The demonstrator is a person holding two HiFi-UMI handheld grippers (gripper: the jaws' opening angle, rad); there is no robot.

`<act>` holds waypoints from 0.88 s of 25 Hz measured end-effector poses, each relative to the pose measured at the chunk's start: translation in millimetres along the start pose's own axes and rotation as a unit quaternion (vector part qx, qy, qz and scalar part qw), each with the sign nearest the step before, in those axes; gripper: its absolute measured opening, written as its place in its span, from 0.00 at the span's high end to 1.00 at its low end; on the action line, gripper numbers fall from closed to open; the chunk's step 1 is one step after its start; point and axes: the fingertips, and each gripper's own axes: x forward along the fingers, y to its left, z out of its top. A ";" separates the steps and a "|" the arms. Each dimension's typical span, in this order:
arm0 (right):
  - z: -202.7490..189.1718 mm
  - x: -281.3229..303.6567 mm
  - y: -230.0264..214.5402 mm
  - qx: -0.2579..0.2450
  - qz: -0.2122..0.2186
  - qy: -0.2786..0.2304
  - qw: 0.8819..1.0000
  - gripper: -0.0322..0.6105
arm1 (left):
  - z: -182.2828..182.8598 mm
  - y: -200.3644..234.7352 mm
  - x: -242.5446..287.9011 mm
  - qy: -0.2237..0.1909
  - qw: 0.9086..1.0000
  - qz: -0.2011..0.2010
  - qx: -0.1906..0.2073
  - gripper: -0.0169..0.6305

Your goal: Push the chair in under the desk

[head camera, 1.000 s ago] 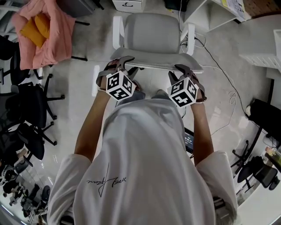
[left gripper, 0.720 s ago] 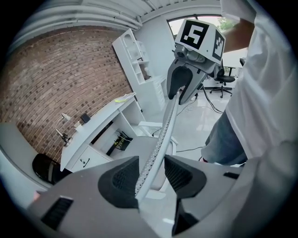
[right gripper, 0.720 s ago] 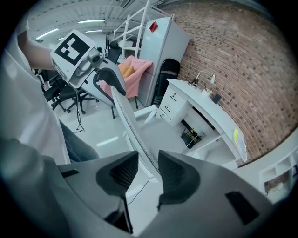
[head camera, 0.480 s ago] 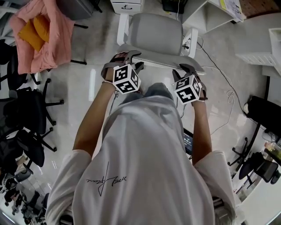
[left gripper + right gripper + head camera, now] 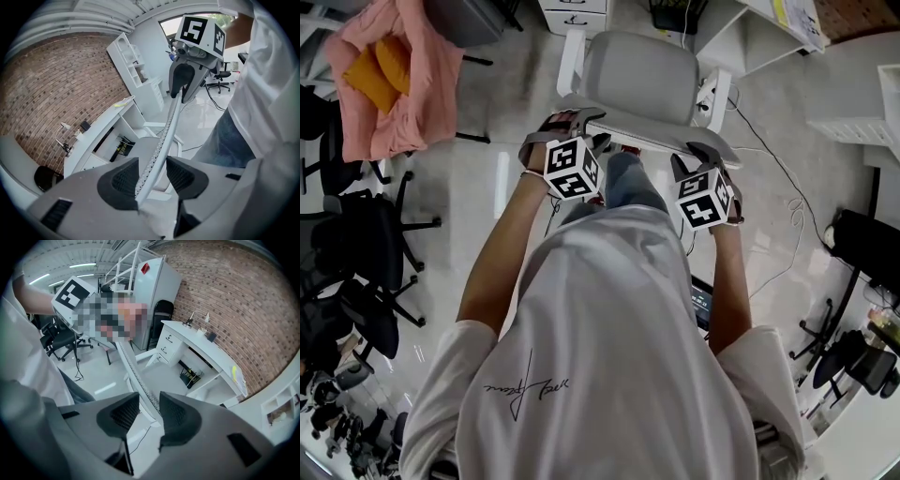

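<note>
2 wide-jawed grippers, left gripper (image 5: 592, 127) and right gripper (image 5: 692, 156), straddle the chair backrest (image 5: 647, 131) unclamped; white desk (image 5: 755, 28) cut off far; glossy floor (image 5: 478, 187).

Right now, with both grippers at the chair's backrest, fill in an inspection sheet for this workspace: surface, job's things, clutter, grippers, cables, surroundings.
Surface: pale glossy floor.
Job's things: grey chair faces the white desk, not yet tucked under it.
Clutter: pink blanket and orange cushion heaped at the left; black office chairs below them.
Grippers: left gripper and right gripper each straddle the top rim of the backrest, jaws apart, not clamped.
Cables: one thin cable trails over the floor to the right of the chair.
Surroundings: brick wall behind the desk; white shelving alongside.
</note>
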 end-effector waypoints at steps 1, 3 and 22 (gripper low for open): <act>2.1 0.9 0.6 0.002 0.000 -0.004 1.000 0.71 | -1.9 2.8 0.7 0.002 1.000 0.000 0.001 0.69; 6.8 3.2 0.6 0.007 0.000 -0.011 1.000 0.71 | -5.1 9.7 3.3 0.006 1.000 -0.002 0.004 0.69; 28.4 16.8 -15.4 0.024 -0.025 -0.047 0.998 0.72 | -7.8 56.1 29.5 0.041 0.999 -0.002 0.031 0.66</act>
